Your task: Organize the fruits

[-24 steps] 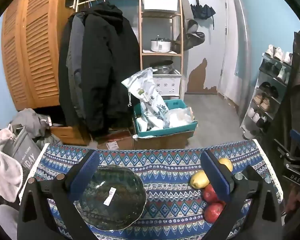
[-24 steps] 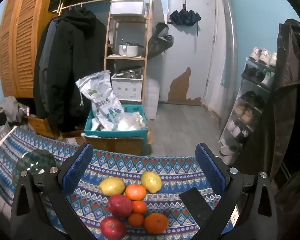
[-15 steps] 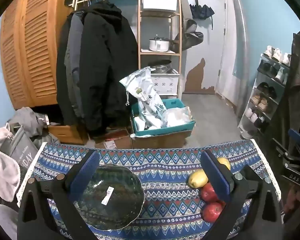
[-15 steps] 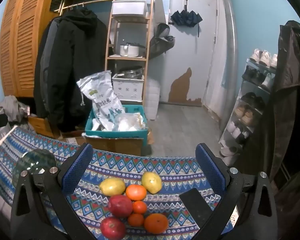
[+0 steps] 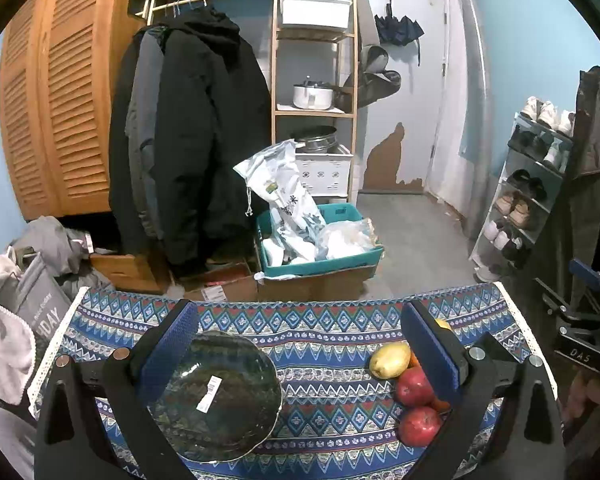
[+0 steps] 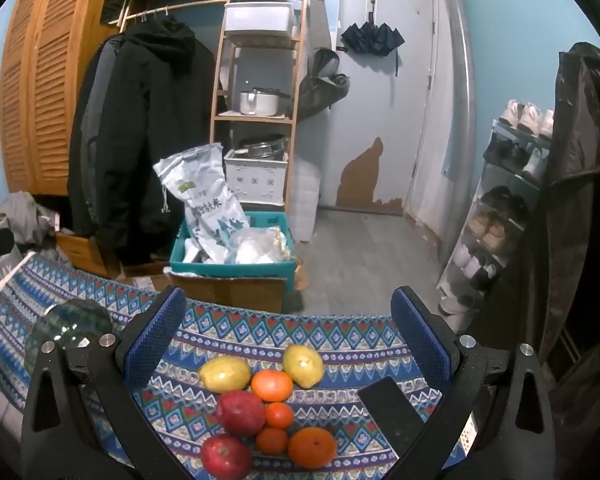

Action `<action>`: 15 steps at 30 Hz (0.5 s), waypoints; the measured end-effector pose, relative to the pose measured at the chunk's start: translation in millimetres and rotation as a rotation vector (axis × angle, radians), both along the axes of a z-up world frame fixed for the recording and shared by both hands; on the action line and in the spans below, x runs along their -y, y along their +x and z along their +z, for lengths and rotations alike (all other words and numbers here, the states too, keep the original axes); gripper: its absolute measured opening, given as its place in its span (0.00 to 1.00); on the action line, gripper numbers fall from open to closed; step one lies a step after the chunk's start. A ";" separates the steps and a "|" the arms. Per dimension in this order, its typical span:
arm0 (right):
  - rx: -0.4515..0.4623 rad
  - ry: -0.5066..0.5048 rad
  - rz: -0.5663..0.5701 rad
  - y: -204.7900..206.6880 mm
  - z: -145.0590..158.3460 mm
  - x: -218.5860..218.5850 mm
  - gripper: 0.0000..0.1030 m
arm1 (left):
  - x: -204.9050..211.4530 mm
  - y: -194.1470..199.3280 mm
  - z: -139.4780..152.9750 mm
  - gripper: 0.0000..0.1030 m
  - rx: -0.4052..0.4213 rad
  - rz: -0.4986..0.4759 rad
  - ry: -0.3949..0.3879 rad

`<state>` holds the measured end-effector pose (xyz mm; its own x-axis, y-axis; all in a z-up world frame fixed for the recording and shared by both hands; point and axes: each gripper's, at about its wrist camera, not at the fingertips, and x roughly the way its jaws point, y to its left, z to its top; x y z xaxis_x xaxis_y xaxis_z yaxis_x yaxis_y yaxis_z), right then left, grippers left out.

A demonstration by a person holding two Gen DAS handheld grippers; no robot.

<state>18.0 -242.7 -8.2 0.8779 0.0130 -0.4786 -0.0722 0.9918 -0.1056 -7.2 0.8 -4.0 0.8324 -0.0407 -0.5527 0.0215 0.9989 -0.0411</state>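
A dark green glass plate (image 5: 216,396) with a white sticker lies on the patterned cloth (image 5: 320,328), under my open, empty left gripper (image 5: 300,344). To its right lie a yellow lemon (image 5: 389,359) and two red apples (image 5: 414,386). In the right wrist view my open, empty right gripper (image 6: 288,332) hovers over the fruit pile: two lemons (image 6: 225,374), two red apples (image 6: 241,412) and several oranges (image 6: 272,385). The plate (image 6: 66,326) shows at the far left there.
A black phone (image 6: 392,410) lies on the cloth right of the fruit. Beyond the table's far edge stand a teal crate (image 5: 320,240) on cardboard boxes, hanging coats, a wooden shelf and a shoe rack (image 6: 500,216).
Both views have shifted only slightly. The left gripper has drifted a little; the plate and fruit have not moved. Both grippers stay open.
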 end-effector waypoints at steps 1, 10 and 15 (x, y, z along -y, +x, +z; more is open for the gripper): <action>-0.001 0.001 0.001 0.2 -1.1 -0.3 0.97 | 0.6 -0.4 0.1 0.99 0.001 -0.002 0.001; -0.001 -0.001 0.000 -1.0 6.7 -2.1 0.97 | 0.8 -2.3 2.2 0.99 0.012 -0.004 0.003; 0.003 -0.006 0.001 0.2 6.7 -3.4 0.97 | -0.5 -2.4 2.7 0.99 0.012 -0.002 0.001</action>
<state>18.1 -239.3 -1.4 0.8793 0.0110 -0.4762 -0.0728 0.9911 -0.1116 -9.6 1.3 -1.3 0.8387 -0.0418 -0.5430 0.0243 0.9989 -0.0394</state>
